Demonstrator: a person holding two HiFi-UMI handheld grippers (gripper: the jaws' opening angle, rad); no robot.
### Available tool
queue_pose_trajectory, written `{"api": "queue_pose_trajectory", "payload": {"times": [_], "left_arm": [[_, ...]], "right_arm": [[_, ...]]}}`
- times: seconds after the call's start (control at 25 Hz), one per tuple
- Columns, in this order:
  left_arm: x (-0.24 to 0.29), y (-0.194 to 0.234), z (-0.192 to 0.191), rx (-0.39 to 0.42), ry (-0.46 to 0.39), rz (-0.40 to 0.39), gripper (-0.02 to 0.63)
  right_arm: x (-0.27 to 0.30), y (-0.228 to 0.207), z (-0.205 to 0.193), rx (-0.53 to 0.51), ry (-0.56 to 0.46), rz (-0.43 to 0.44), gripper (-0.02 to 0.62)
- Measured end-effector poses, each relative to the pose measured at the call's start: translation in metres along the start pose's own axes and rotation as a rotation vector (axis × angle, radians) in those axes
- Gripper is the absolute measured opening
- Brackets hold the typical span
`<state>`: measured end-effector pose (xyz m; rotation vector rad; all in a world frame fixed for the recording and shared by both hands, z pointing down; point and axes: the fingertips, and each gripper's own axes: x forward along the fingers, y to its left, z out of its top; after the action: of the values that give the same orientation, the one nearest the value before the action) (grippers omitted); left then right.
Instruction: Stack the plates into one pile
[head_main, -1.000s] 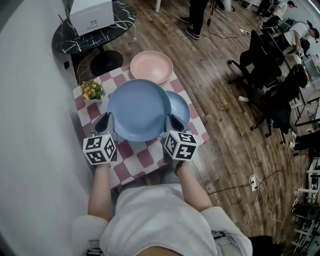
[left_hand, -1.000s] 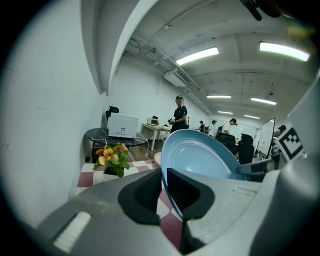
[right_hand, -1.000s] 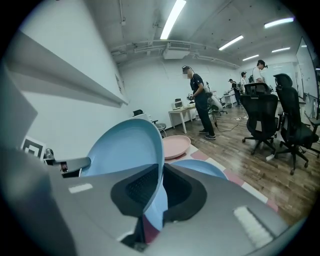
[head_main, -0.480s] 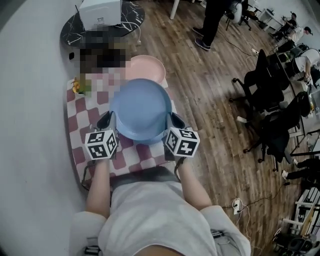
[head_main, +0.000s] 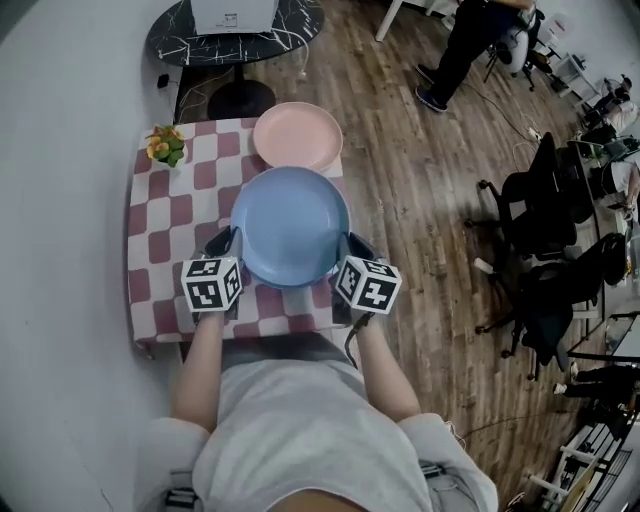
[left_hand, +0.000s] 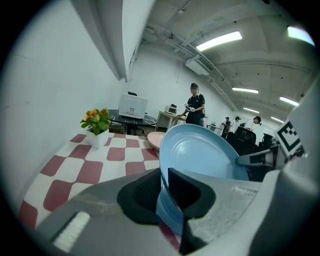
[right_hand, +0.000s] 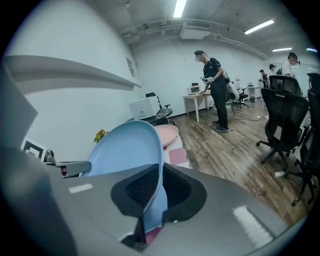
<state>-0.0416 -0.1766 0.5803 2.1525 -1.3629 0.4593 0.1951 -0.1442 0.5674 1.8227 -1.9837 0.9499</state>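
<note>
Holding the blue plate (head_main: 290, 225) by opposite rims, the two grippers keep it over the right half of the checked table (head_main: 165, 215), near the person's edge. The plate is round, pale blue and glossy, with a shallow well and a raised rim. It has no pattern or chips that show.

The left gripper (head_main: 232, 240) has the left rim between its pads. Its jaws have just been opening a little, yet the pads sit against the rim on both sides. The right gripper (head_main: 347, 245) is clamped on the right rim, with the edge running straight through its narrow gap.

A pink plate (head_main: 297, 135) of like shape lies flat at the table's far edge, just beyond the blue one. A small flower pot (head_main: 165, 145) stands at the far left corner.
</note>
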Motion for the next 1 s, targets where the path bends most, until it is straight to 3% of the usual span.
{"api": "queue_pose_trajectory", "payload": {"times": [0.6, 1.0], "left_arm": [[0.028, 0.012, -0.047, -0.044, 0.175, 0.04, 0.06], [0.03, 0.014, -0.059, -0.058, 0.211, 0.05, 0.06]], "right_arm": [[0.045, -0.018, -0.038, 0.002, 0.179, 0.0, 0.028], [0.053, -0.024, -0.06, -0.004, 0.257, -0.027, 0.032]]}}
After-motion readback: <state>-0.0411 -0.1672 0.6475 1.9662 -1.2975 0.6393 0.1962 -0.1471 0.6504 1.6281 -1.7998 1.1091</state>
